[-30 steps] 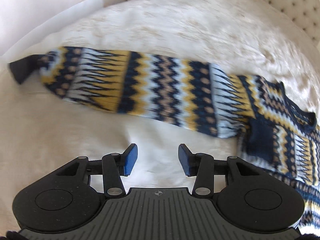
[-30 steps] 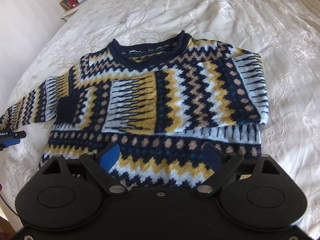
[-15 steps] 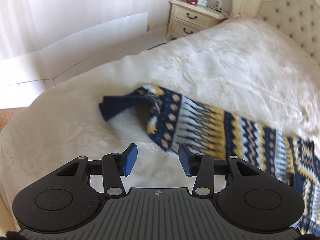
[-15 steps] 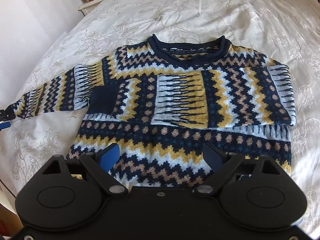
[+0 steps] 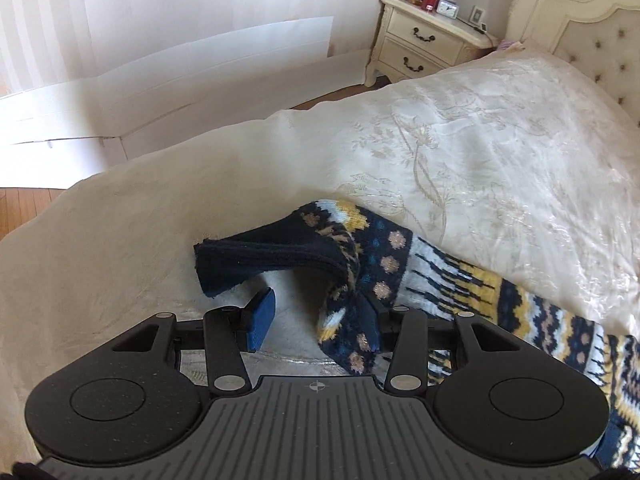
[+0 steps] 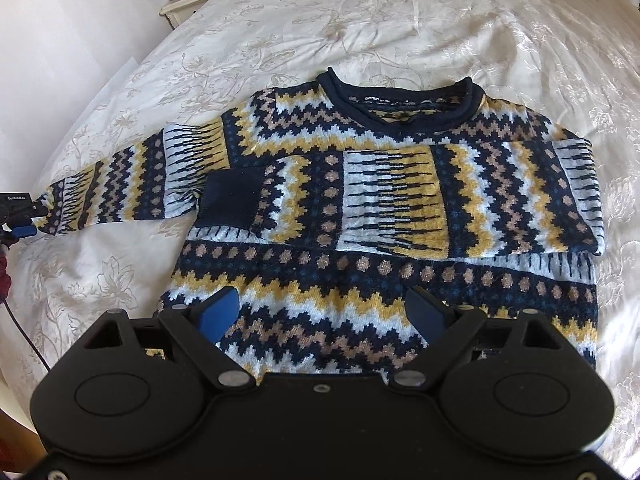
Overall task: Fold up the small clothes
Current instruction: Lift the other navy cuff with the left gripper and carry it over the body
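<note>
Your right tongs point(image 6: 326, 314) stand wide apart with nothing between the pads, hanging over the lower hem of the sweater point(image 6: 384, 216) at the bottom centre of the right wrist view. The sweater lies flat on the cream embroidered bedspread point(image 6: 400, 20), neck toward the top of the frame. One sleeve is folded across the chest, its dark cuff point(image 6: 230, 200) resting left of centre on the body. The other sleeve point(image 6: 120, 188) stretches out to the left edge of the frame, where your left tongs point(image 6: 20, 216) meet its end.

In the left wrist view, your left tongs point(image 5: 316, 322) are partly apart. The sleeve's end point(image 5: 352, 280) is bunched against the right pad and drapes over it, while the blue left pad point(image 5: 262, 320) stands clear of the knit, so no clamp is made. The navy cuff point(image 5: 264, 260) sticks out to the left, just above the blue pad and raised off the bedspread. The rest of the sleeve runs off toward the lower right of the frame. A nightstand point(image 5: 424, 44) stands at the upper right, beside the headboard point(image 5: 580, 32).
</note>
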The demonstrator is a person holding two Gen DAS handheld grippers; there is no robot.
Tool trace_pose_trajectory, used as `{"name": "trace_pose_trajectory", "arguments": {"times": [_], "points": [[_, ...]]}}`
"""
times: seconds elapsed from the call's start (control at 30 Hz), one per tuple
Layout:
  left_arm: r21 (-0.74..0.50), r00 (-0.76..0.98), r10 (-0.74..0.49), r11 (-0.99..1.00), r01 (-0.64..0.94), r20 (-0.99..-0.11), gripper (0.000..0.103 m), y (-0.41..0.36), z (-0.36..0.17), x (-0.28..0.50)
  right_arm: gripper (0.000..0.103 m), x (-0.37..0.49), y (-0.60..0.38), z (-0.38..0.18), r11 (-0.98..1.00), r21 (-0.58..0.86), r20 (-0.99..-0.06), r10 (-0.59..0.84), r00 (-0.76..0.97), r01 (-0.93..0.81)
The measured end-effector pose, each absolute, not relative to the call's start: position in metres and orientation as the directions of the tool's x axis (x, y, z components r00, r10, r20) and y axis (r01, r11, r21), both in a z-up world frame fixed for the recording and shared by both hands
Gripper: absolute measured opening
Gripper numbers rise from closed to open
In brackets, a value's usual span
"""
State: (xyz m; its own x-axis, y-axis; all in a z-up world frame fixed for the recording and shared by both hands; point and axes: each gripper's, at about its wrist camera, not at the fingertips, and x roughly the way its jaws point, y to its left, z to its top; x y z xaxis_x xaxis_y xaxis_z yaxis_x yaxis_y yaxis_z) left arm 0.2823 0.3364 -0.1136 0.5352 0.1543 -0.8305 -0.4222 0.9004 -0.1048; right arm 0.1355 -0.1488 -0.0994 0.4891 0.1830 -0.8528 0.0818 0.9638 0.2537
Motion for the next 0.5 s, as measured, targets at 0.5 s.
{"name": "trace_pose_trajectory", "arguments": {"times": [0.5], "points": [[-0.099,0.731,0.096,0.971,-0.219,-0.675,0.005,0.259,-0.024,0.269,0.091,0.122,-0.184,-0.117,0.947,0.299,-0.858,0.214,0.467,0.115]]}}
